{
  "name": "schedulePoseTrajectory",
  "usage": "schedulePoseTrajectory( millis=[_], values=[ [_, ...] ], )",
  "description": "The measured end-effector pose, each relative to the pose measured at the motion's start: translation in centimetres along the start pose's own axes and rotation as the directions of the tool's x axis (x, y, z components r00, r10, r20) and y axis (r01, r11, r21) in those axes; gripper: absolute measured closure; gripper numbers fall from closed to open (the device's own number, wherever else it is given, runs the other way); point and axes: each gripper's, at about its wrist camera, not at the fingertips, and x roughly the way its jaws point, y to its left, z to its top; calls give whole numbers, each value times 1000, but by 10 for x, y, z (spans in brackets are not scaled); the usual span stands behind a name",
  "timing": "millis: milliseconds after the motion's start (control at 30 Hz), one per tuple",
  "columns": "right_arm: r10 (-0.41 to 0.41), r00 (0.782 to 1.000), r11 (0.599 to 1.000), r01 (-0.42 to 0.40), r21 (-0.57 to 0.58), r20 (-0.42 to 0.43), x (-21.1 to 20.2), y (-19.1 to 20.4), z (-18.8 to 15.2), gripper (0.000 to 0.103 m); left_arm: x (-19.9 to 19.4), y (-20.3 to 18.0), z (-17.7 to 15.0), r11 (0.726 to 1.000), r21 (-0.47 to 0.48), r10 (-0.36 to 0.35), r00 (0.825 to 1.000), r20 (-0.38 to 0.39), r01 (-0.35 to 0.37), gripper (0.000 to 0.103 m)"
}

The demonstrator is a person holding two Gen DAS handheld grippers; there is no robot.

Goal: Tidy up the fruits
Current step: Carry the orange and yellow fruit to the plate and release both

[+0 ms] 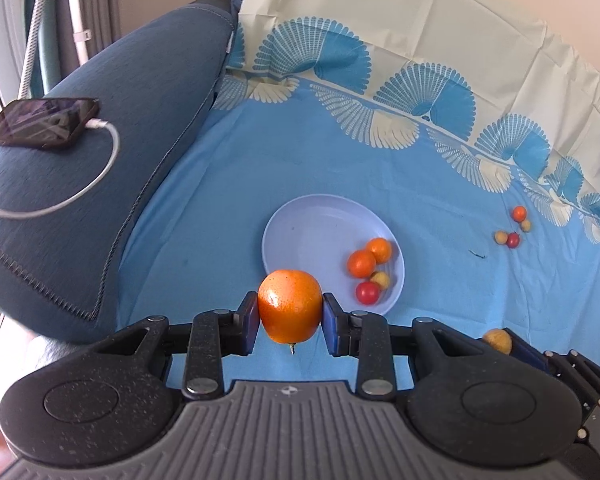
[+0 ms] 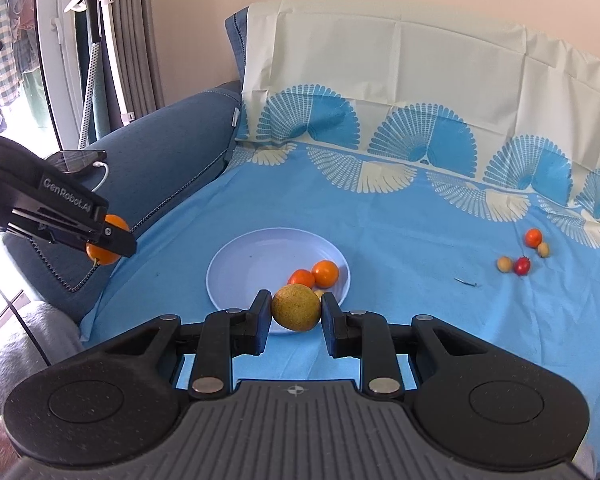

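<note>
Gripping a round glossy orange (image 1: pixel 290 306) between both pads, my left hand-held gripper (image 1: pixel 290 318) holds it in the air at the near rim of the pale lilac plastic plate (image 1: pixel 300 224), the fruit's short stem pointing down. My right hand-held gripper (image 2: pixel 296 314) is clenched on a speckled yellow-green round fruit (image 2: pixel 296 307), lifted just in front of the plate's near edge. From the right wrist view, the left hand-held gripper sits off to the left of the plate with the orange in its fingers, in front of the sofa arm.

On the plate lie two small orange tomatoes (image 1: pixel 370 257) touching each other, and beside them a small red cherry tomato (image 1: pixel 367 292) and a small pale yellow one (image 1: pixel 381 279), all clustered at the plate's right side. The plate rests on a bright blue bedsheet with a cream fan pattern (image 1: pixel 228 184) spread over the seat.

Well apart to the right, four more small fruits (image 1: pixel 513 227) lie loose on the sheet: one orange, one red, two yellowish. A dark blue fabric sofa arm (image 1: pixel 100 184) stands to the left, carrying a black smartphone (image 1: pixel 42 122) plugged into a white cable (image 1: pixel 100 176).
</note>
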Motion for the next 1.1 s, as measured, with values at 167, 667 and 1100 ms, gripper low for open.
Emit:
schedulePoseTrajectory(
  millis=[167,667,1100],
  values=[
    [8,1000,1000,-8,-4,-17,32,-4,9,75,32,-12,20,1000,19,-9,1000,-18,9,67],
    [42,991,998,-48,-44,-130,135,4,25,75,143,-28,51,997,69,22,995,-95,-15,67],
    [25,979,996,-42,-77,-203,179,5,17,75,193,-25,46,989,122,100,985,-140,-83,64]
  ],
)
